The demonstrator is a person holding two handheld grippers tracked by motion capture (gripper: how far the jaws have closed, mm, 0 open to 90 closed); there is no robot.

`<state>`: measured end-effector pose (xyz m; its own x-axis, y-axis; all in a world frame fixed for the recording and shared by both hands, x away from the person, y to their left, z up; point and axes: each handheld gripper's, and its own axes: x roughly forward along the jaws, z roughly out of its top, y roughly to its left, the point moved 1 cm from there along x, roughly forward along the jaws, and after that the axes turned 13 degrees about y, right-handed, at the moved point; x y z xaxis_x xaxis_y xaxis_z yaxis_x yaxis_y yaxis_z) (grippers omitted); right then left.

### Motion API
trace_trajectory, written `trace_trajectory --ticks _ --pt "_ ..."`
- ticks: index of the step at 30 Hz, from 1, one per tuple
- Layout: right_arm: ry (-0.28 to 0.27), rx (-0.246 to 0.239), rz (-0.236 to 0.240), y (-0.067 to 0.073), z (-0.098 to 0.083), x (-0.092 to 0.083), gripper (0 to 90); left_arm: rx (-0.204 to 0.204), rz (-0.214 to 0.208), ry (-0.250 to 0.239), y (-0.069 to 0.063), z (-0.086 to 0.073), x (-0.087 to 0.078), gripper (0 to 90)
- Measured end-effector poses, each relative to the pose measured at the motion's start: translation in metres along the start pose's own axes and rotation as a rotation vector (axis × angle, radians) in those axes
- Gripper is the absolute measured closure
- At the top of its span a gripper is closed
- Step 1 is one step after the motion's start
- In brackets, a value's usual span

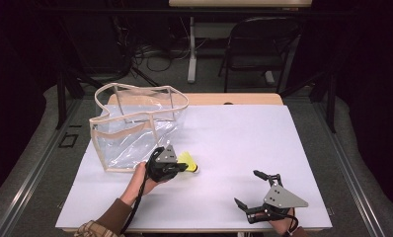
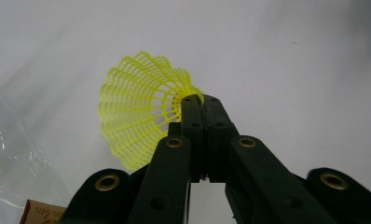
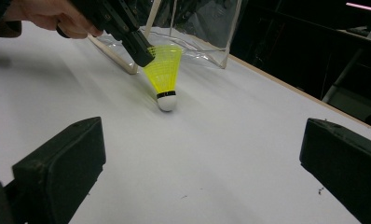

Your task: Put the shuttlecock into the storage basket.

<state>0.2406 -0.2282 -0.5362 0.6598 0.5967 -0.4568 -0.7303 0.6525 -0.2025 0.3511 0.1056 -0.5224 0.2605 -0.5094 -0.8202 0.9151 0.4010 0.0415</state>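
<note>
Your left gripper (image 1: 183,167) has its fingers (image 2: 193,122) pinched together on the rim of the yellow shuttlecock (image 1: 189,161); in the left gripper view the two black fingers meet with the mesh skirt caught at their tips. The shuttlecock sits near the middle of the white tabletop (image 1: 244,143), its white cork nose down on the surface and its skirt tilted up toward your left hand (image 1: 141,178), as the right gripper view shows. Just beside it, on the far left, stands the clear plastic bag (image 1: 135,126) with beige trim, its mouth open upward and its near lower edge close to your left gripper.

Your right gripper (image 1: 249,190) rests at the near right of the tabletop, close to the front edge, with its fingers (image 3: 62,158) spread wide and nothing between them.

You have open white surface from the shuttlecock across to the right edge and forward to the far edge, where a strip of wood shows. The left side is tighter, with the bag close to that edge.

Count: one shuttlecock, one bag, two grippers.
</note>
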Motion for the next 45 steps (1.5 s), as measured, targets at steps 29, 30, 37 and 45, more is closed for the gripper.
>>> trace_trajectory --ticks 29,30,37,45 --pt "0.007 0.003 -0.009 0.0 0.0 0.0 0.0 0.045 0.043 -0.05 -0.011 0.011 -0.018 89.4" --pt "0.009 0.002 -0.01 0.0 0.0 0.0 0.0 0.048 0.044 -0.049 -0.011 0.011 -0.019 89.4" --pt "0.007 0.0 -0.012 0.0 0.0 0.0 0.0 0.059 0.055 -0.051 -0.011 0.017 -0.024 89.4" --pt "0.01 0.001 -0.017 0.0 0.0 0.0 0.0 0.071 0.068 -0.055 -0.011 0.022 -0.029 89.4"
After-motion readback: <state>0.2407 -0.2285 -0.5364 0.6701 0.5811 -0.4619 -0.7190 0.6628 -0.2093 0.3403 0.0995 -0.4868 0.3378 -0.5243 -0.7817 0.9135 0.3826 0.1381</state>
